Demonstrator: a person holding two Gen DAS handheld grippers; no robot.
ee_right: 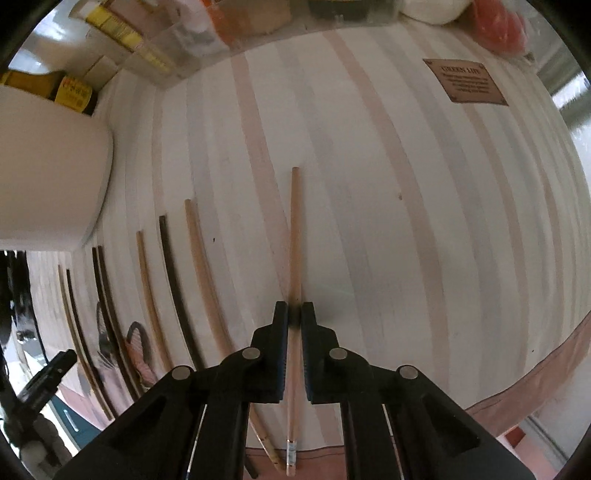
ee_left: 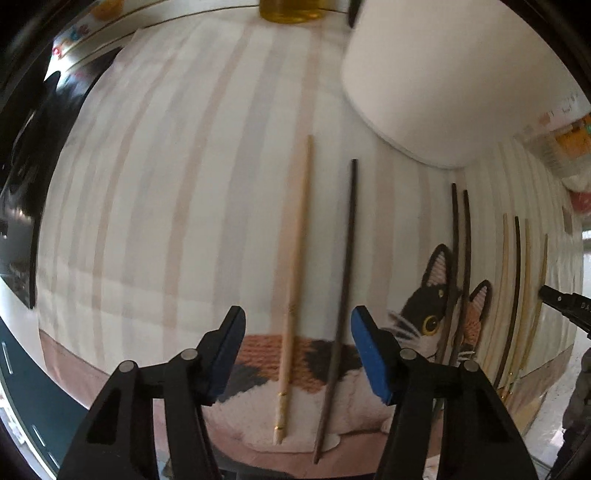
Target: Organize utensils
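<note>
Chopsticks lie in a row on a striped cloth mat with a cat picture (ee_left: 428,314). My left gripper (ee_left: 297,328) is open over a light wooden chopstick (ee_left: 295,280) and a dark chopstick (ee_left: 345,280), both between its jaws. A dark pair (ee_left: 460,258) and several more chopsticks (ee_left: 517,288) lie to the right. My right gripper (ee_right: 294,317) is shut on a light wooden chopstick (ee_right: 294,236), with its jaws close to the mat. Other light and dark chopsticks (ee_right: 173,280) lie to its left.
A large white container (ee_left: 436,74) stands at the mat's far side; it also shows in the right wrist view (ee_right: 48,170). Bottles and jars (ee_right: 74,92) line the back. A brown label (ee_right: 465,83) is on the mat's far right. A yellow jar (ee_left: 291,9) stands behind.
</note>
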